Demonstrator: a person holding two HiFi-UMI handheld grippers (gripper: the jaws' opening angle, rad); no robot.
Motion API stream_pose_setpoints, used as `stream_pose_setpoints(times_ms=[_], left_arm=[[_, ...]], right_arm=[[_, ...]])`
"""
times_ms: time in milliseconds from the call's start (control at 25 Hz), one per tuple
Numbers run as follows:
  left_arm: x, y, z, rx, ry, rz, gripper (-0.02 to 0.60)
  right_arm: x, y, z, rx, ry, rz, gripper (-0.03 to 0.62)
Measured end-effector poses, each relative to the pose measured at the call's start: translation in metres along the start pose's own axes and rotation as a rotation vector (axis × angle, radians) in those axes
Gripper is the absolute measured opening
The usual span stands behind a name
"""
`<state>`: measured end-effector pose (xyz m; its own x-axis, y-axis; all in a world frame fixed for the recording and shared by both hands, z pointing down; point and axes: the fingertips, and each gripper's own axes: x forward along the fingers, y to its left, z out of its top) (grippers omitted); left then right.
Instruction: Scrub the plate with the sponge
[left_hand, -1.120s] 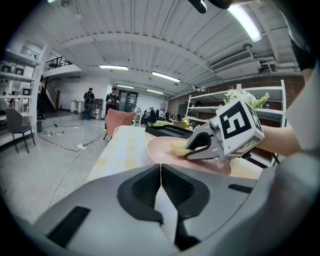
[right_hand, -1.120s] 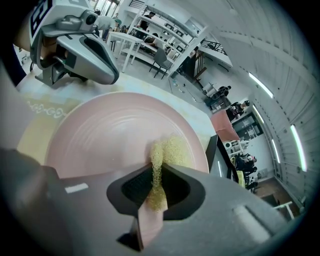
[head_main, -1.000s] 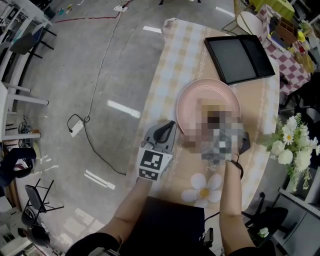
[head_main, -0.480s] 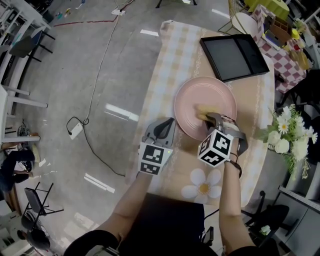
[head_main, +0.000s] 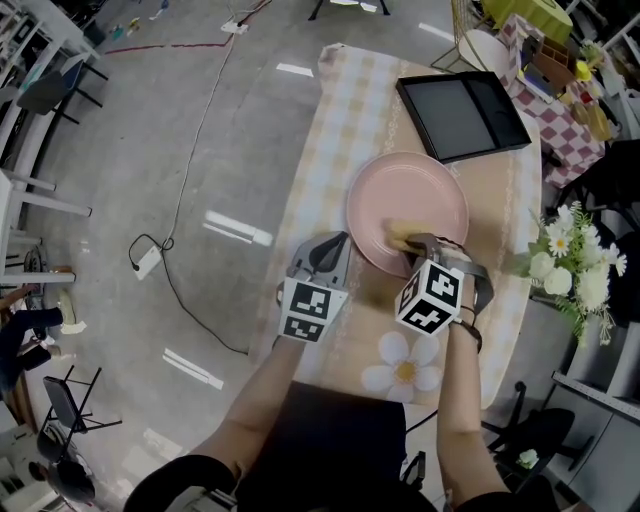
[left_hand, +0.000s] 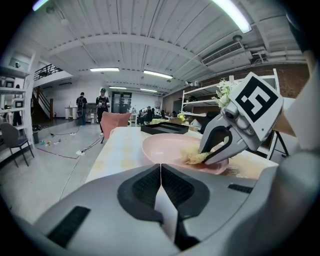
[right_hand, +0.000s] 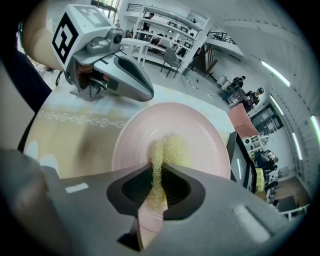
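A pink plate (head_main: 400, 190) sits on the checked tablecloth. My right gripper (head_main: 421, 243) is shut on a yellow sponge (head_main: 400, 236) and presses it onto the plate's near part. In the right gripper view the sponge (right_hand: 169, 147) is pinched between the jaws of the right gripper (right_hand: 156, 172) and spreads over the plate (right_hand: 200, 135). My left gripper (head_main: 335, 246) rests on the table just left of the plate, its jaws closed on nothing. From the left gripper view, the left gripper (left_hand: 160, 167) points at the plate (left_hand: 165, 147), the sponge (left_hand: 196, 158) and the right gripper (left_hand: 212, 152).
A black tray (head_main: 462, 115) lies beyond the plate. White flowers (head_main: 570, 255) stand at the table's right edge. A daisy-shaped mat (head_main: 405, 370) lies near me. The table's left edge (head_main: 300, 190) drops to a concrete floor with a cable (head_main: 175, 240).
My right gripper has dragged the sponge a little toward the plate's near rim. The left gripper has stayed beside the plate.
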<state>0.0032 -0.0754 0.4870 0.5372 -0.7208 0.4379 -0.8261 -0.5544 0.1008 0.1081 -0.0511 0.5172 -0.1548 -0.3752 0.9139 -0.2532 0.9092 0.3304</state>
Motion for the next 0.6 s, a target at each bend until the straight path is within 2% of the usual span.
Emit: stream_pose_setpoints(times_ms=[440,600], left_arm=[[0.0,-0.003,-0.001,0.022,-0.002,-0.017,0.012],[0.0,-0.004,-0.001,0.028,-0.003,-0.018,0.012]], right_arm=[[-0.01,0.02,0.004,-0.033,0.017,0.135,0.048],[-0.015,0.026,0.005,-0.04,0.015,0.155,0.048]])
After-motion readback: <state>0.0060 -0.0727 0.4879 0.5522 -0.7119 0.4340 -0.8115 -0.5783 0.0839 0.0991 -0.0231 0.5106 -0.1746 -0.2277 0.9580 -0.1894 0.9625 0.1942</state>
